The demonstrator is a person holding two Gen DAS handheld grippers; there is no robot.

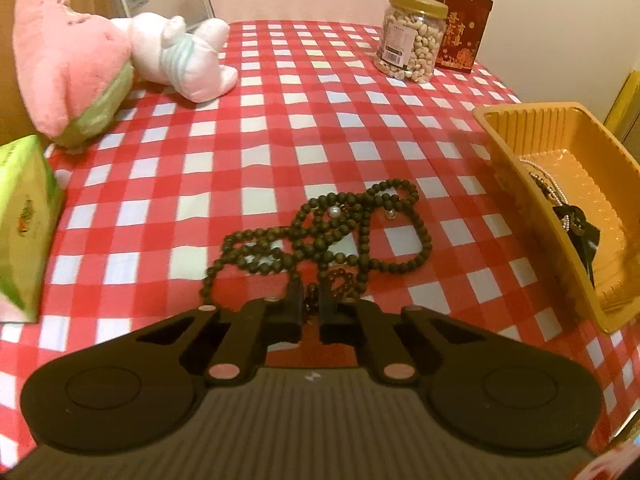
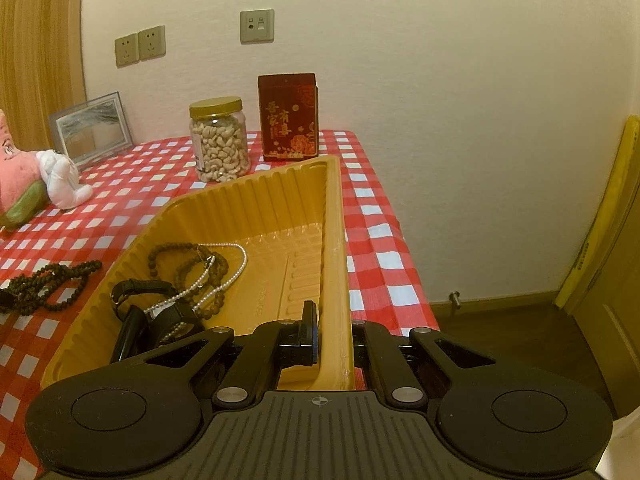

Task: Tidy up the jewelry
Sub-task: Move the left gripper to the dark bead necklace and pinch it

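**Desk:** Tablecloth (image 1: 280, 92) first — what was it?

**Photographer:** Red-and-white checked cloth, smooth, covering the whole table. On its right side sat a golden plastic tray (image 2: 256, 204), glossy, with ribbed walls and one slanted corner.

**Desk:** And inside?

**Photographer:** A black watch (image 2: 160, 308), a white pearl strand (image 2: 224, 280) and a brown bead bracelet (image 2: 180, 256), tangled at the near end.

**Desk:** The grippers?

**Photographer:** The right gripper (image 2: 332, 340) was clamped on the tray's right wall, one finger inside, one outside. The left gripper (image 1: 310, 312) was pinched nearly together at the near edge of a dark, matte, round-beaded necklace (image 1: 332, 232), looped loosely on the cloth left of the tray. Something thin and dark sat between the pads; whether it was gripped, I cannot tell.

**Desk:** Smaller details?

**Photographer:** A single pearl (image 1: 334, 211) lay among the loops.
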